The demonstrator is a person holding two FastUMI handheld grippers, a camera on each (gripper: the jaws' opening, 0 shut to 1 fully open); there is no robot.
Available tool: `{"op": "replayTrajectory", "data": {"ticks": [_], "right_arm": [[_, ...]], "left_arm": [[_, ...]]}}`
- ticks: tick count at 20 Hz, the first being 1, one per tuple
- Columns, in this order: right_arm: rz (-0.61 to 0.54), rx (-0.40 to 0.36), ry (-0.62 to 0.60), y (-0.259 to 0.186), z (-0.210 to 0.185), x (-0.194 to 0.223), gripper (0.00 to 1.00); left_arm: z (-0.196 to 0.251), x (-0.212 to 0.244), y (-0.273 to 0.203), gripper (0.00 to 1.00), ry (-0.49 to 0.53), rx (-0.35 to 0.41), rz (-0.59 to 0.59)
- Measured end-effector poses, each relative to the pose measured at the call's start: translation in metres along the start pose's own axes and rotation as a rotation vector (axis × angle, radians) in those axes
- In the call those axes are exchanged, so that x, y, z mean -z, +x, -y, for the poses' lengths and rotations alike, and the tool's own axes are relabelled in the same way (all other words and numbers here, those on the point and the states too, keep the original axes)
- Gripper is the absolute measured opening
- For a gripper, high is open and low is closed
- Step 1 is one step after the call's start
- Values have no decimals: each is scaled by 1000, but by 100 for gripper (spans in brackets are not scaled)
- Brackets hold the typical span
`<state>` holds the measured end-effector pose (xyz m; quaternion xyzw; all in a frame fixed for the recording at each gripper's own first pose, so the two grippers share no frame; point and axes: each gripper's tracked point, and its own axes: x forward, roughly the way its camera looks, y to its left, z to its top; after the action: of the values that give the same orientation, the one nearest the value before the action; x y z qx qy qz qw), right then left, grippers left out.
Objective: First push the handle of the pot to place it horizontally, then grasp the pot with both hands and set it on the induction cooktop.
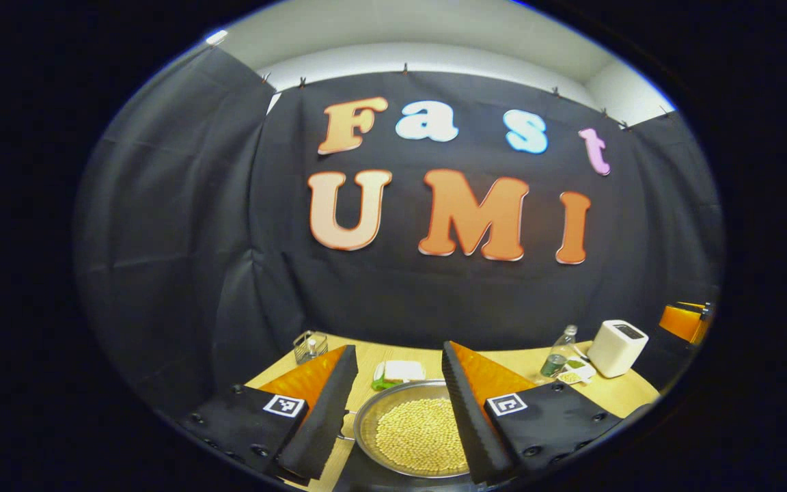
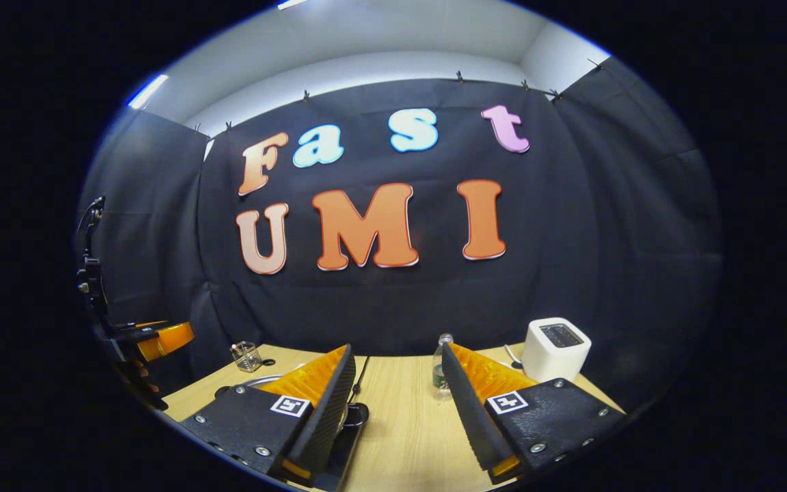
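Note:
A round steel pot (image 1: 373,420) filled with yellow beans (image 1: 421,434) lies low on the wooden table, seen between the two fingers of my left gripper (image 1: 399,347), which is open and touches nothing. In the right gripper view the pot's rim (image 2: 264,380) peeks out behind the left finger, and its black handle (image 2: 356,412) points toward the middle of the table. My right gripper (image 2: 397,346) is open over bare wood, to the right of the handle. A dark flat surface (image 1: 366,478) under the pot's near edge may be the cooktop; I cannot tell.
A white toaster (image 1: 617,347) (image 2: 556,348) stands at the back right, with a clear bottle (image 1: 557,355) (image 2: 443,369) and a small dish (image 1: 574,374) beside it. A wire holder (image 1: 310,346), a white block on a green plate (image 1: 400,372) and a glass (image 2: 246,355) sit behind the pot.

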<state>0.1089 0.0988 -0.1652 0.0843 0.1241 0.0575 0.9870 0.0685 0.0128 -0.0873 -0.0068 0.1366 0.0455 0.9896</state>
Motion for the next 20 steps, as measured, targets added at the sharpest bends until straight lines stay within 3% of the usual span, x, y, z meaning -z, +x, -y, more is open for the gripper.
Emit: {"op": "replayTrajectory", "data": {"ticks": [4,5,8,11,14,20], "right_arm": [[77,20,-13,-46,23,-28,80],[101,27,-14,-56,29,-35,80],[153,38,-65,-85,41,-46,80],[200,42,-44,-106,47,-60,80],[242,-16,-25,-123,45,-78,80],[293,57,-81,-143,61,-98,79]], "left_arm": [[37,-46,-58,84,11,47,112],[40,-59,-69,82,24,37,148],[54,-80,-98,92,65,-10,247],[85,-98,-127,95,66,47,298],[103,-114,-144,96,92,99,372],[118,-137,-173,96,66,129,453]]}}
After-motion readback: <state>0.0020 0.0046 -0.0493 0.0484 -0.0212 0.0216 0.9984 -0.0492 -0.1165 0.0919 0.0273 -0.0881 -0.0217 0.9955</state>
